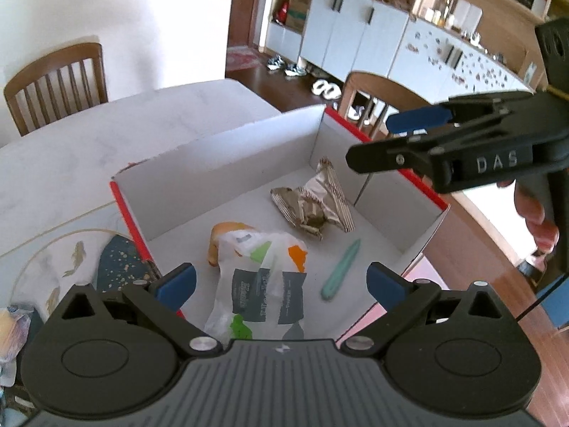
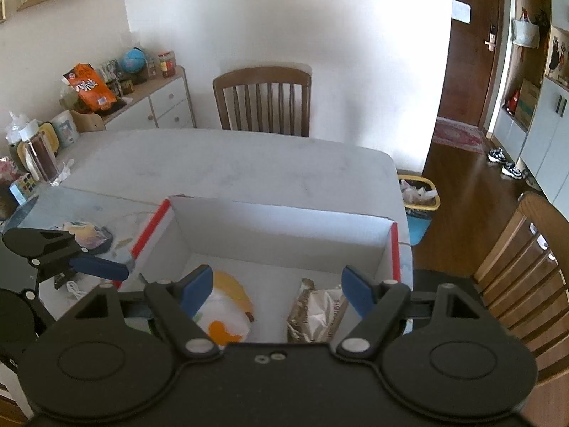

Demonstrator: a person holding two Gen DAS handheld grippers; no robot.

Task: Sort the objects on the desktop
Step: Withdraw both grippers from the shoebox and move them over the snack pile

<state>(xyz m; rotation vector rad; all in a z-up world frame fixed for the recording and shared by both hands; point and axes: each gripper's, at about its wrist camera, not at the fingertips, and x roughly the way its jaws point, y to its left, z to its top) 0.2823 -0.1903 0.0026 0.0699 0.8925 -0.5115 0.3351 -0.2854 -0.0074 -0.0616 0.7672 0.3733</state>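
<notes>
I'm holding the left gripper (image 1: pixel 281 283) over the white box (image 1: pixel 220 153) with the red rim, jaws spread wide with nothing between them, and the right gripper (image 2: pixel 277 290) is hanging over the same box, also parted and empty. Down in the box I'm looking at a printed plastic bag (image 1: pixel 261 281), white with orange, green and dark panels, lying on something yellow-orange (image 1: pixel 222 233); it's looking light, soft and slippery, so I'd be pinching a bunched fold rather than a flat face. Beside it a crumpled silver wrapper (image 1: pixel 313 203) is sitting near the far corner, thin and crinkly, easy to crush, best taken at a raised ridge. A slim mint-green pen-like stick (image 1: pixel 341 270) is lying apart on the box floor, stiff and narrow, likely to roll, so I'd be closing across its middle. More clutter is waiting on the tabletop (image 2: pixel 231 163) to the left.
</notes>
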